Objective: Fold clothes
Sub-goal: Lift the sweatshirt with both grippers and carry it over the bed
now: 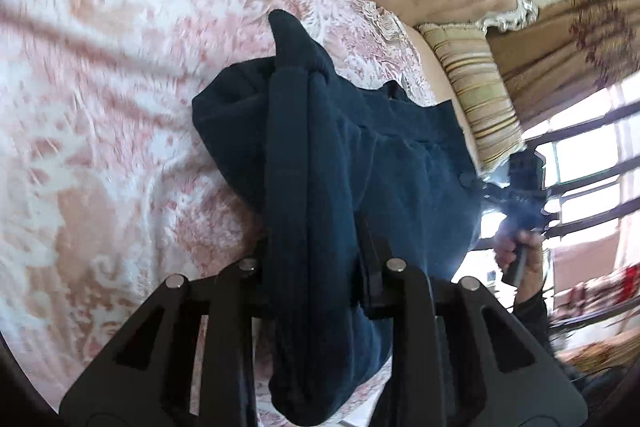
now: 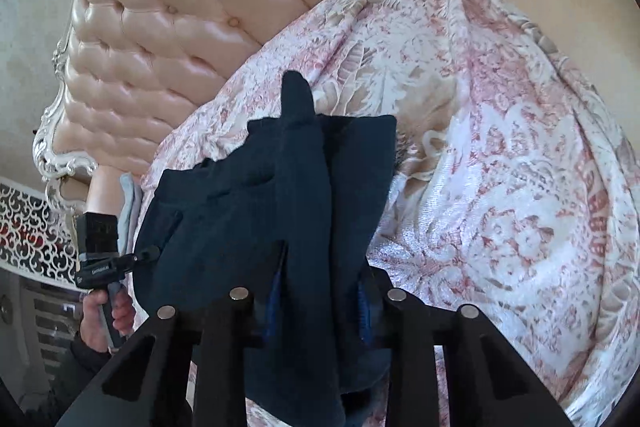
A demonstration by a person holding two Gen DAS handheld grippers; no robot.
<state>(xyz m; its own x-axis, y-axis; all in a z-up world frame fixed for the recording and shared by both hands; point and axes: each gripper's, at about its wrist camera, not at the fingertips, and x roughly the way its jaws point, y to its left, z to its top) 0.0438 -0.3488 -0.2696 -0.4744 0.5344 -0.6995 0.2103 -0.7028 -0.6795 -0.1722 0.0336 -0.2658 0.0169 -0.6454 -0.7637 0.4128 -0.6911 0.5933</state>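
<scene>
A dark navy garment [image 1: 360, 155] hangs stretched between the two grippers, lifted above a bed covered by a pink-and-white patterned bedspread [image 1: 120, 107].

The left gripper [image 1: 308, 131] is pinched on the garment: cloth is bunched between its fingers and drapes down over them, hiding most of the jaws, with a peak of fabric sticking up past the tips. From there the garment runs off to the right toward the right gripper [image 1: 516, 187], seen small in the left wrist view against a barred window [image 1: 580, 163], with a hand [image 1: 516, 251] around its handle.

From the right wrist view the same holds in mirror. The right gripper [image 2: 320, 163] is clamped on a fold of the garment [image 2: 224, 211], the cloth wrapped over both fingers and a point of it standing up beyond them. The garment sags left toward the left gripper [image 2: 140, 253], held by the person's left hand [image 2: 106, 315].

Behind the bedspread [image 2: 500, 187] stands a tufted pink headboard [image 2: 180, 7] with a silver carved frame. A striped pillow [image 1: 472, 87] lies at the bed's far edge, near the window.
</scene>
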